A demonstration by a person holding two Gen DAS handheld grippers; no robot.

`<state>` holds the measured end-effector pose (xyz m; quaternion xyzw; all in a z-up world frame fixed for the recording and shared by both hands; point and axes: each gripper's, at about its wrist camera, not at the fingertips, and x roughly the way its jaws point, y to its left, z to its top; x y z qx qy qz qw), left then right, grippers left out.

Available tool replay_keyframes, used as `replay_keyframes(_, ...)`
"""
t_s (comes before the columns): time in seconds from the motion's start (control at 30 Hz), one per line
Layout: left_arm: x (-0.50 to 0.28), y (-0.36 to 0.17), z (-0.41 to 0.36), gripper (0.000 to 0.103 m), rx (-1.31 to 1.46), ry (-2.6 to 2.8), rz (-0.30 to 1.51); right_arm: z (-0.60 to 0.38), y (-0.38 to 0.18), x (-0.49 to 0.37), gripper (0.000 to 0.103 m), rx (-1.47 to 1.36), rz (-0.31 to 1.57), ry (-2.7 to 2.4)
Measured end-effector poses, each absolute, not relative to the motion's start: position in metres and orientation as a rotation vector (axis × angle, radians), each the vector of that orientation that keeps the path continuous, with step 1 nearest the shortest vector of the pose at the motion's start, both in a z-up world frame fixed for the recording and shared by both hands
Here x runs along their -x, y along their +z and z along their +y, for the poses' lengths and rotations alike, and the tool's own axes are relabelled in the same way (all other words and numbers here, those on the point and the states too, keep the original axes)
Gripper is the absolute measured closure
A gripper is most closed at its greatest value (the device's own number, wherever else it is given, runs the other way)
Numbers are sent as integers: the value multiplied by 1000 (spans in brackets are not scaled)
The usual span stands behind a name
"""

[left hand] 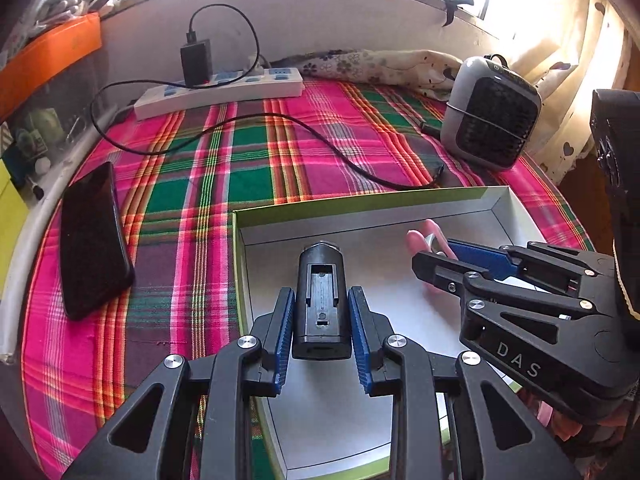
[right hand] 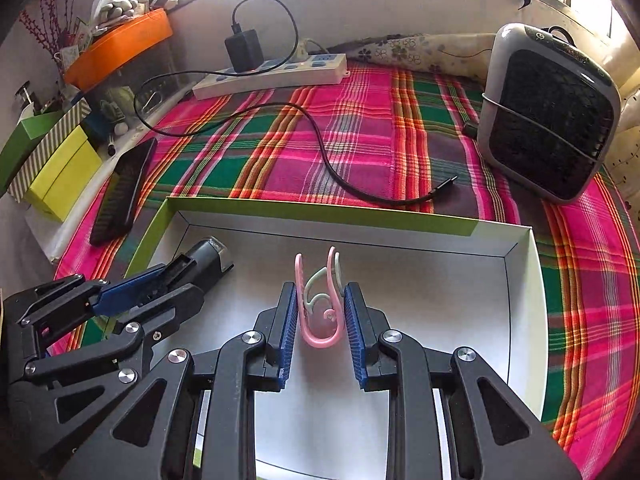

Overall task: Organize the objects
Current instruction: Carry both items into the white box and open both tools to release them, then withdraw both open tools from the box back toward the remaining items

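My left gripper (left hand: 320, 300) is shut on a black cylindrical device (left hand: 319, 300) and holds it over the left part of a shallow white box with a green rim (left hand: 360, 200). My right gripper (right hand: 319, 296) is shut on a pink and grey clip (right hand: 320, 300) over the middle of the same box (right hand: 520, 248). In the right wrist view the left gripper (right hand: 168, 276) with the black device (right hand: 208, 260) shows at the left. Seen from the left wrist, the right gripper (left hand: 436, 260) comes in from the right with the pink clip (left hand: 420, 236) in it.
The box lies on a pink and green plaid cloth (right hand: 360, 140). A black phone (left hand: 92, 240) lies left of the box. Behind it run a black cable (right hand: 320, 152), a white power strip (right hand: 272, 74) with a charger, and a grey fan heater (right hand: 552, 116) at the right.
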<state>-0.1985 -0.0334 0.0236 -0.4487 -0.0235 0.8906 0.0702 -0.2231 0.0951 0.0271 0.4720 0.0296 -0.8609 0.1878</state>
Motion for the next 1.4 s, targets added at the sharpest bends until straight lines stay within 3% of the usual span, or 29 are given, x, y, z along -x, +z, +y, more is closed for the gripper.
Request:
replay_keyframes(0.53, 204, 20, -28, 78, 1332, 2662, -30, 88, 22, 233, 78, -1337, 131, -2445)
replay_keyframes(0.73, 204, 20, -29, 78, 1338, 2650, -30, 91, 22, 232, 71, -1331, 120, -2452)
replay_keyframes(0.8, 204, 21, -29, 76, 1332, 2651, -29, 94, 22, 233, 58, -1337, 113, -2469)
replay_keyframes(0.83, 203, 22, -30, 73, 1327, 2651, -35, 95, 22, 233, 56, -1339, 104, -2469)
replay_keyframes(1.0, 199, 24, -29, 62, 1316, 2653, -42, 102, 23, 231, 55, -1337, 84, -2479)
replay_keyframes(1.17, 195, 27, -31, 61, 1317, 2660, -54, 106, 28, 225, 49, -1316, 59, -2488)
replay_keyframes(1.4, 179, 38, -31, 61, 1279, 2672, -37, 110, 40, 207, 49, -1260, 106, -2511)
